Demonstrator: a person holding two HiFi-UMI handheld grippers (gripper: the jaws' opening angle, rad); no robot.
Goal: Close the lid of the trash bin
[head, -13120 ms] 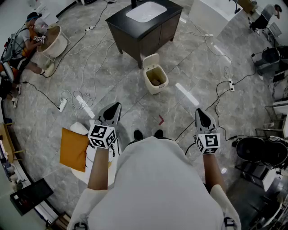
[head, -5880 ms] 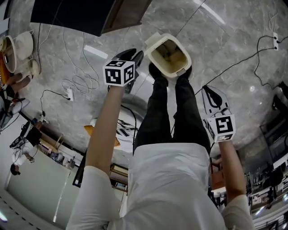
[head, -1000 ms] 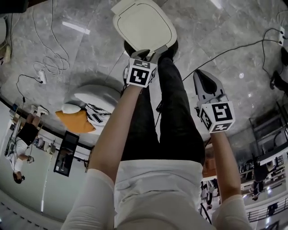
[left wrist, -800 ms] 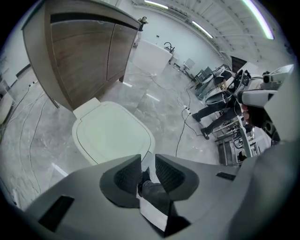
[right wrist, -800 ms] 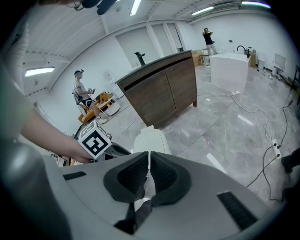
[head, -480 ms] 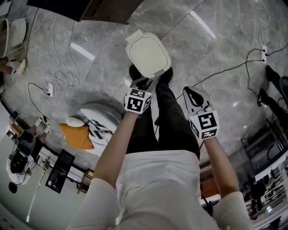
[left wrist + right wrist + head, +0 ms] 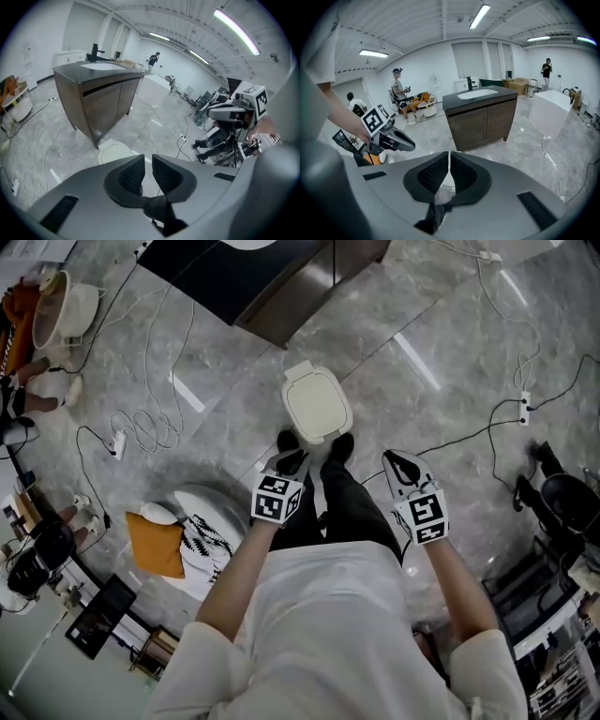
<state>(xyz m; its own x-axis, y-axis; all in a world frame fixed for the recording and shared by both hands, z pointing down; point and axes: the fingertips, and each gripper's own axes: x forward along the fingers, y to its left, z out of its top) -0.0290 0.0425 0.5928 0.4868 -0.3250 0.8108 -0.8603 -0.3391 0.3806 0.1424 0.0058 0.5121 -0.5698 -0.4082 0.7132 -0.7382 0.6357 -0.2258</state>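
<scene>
Left gripper [image 7: 148, 160] had nothing in it, jaws closing with only a thin gap left. The right gripper [image 7: 449, 157] was pressed together, empty too. Made sense to me: the trash bin [image 7: 299, 372] sat on the floor [image 7: 441, 409] just past the person's shoes [image 7: 343, 442], lid [image 7: 319, 411] lying flat on top, so the job looked done. Both forearms were held out in front of the body, grippers angled down toward the bin and clear of it.
</scene>
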